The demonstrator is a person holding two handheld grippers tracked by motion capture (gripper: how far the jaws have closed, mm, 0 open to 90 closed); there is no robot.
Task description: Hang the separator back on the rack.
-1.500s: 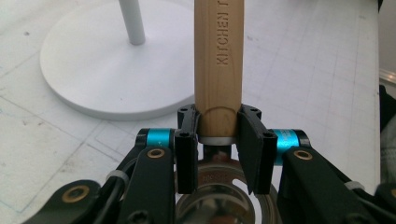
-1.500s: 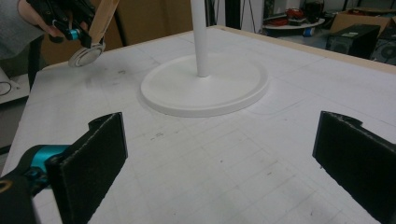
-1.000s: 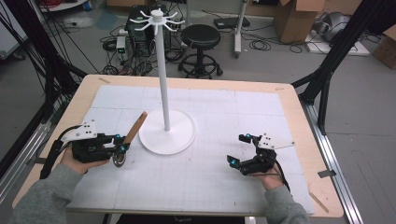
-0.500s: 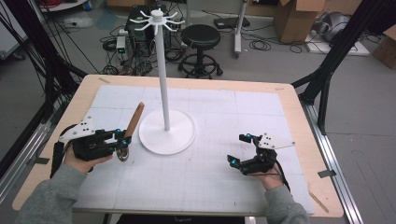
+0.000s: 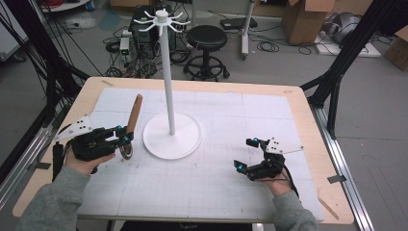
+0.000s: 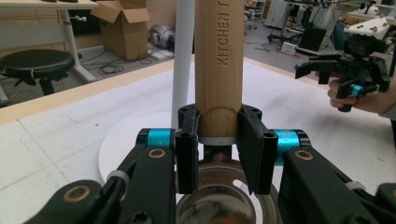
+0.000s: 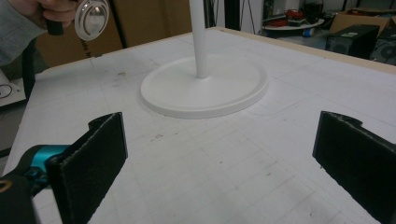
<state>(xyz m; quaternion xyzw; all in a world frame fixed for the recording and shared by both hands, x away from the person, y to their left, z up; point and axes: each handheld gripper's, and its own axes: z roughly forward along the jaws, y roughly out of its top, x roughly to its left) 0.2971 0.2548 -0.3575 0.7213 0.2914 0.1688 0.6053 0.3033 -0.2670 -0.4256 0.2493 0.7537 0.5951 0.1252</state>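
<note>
A utensil with a wooden handle [image 5: 133,114] and a round shiny metal head [image 5: 127,151] is held above the mat at the left. My left gripper [image 5: 126,136] is shut on the handle's lower end [image 6: 218,112], just above the metal head [image 6: 219,205], with the handle pointing up and away. A white hook stand rises mid-table, with a pole [image 5: 168,72], a round base [image 5: 172,135] and hooks at its top [image 5: 161,16]. My right gripper [image 5: 243,153] rests low over the mat at the right, open and holding nothing [image 7: 219,140]. The right gripper view catches the metal head [image 7: 91,17].
A white gridded mat [image 5: 216,183] covers the wooden table [image 5: 308,125]. Beyond the far edge stand a black stool [image 5: 206,41], cardboard boxes [image 5: 303,19] and floor cables. Black frame posts [image 5: 337,82] flank the table.
My left gripper has risen and drifted slightly left with the utensil, and the handle now stands more upright. The right gripper has stayed put.
</note>
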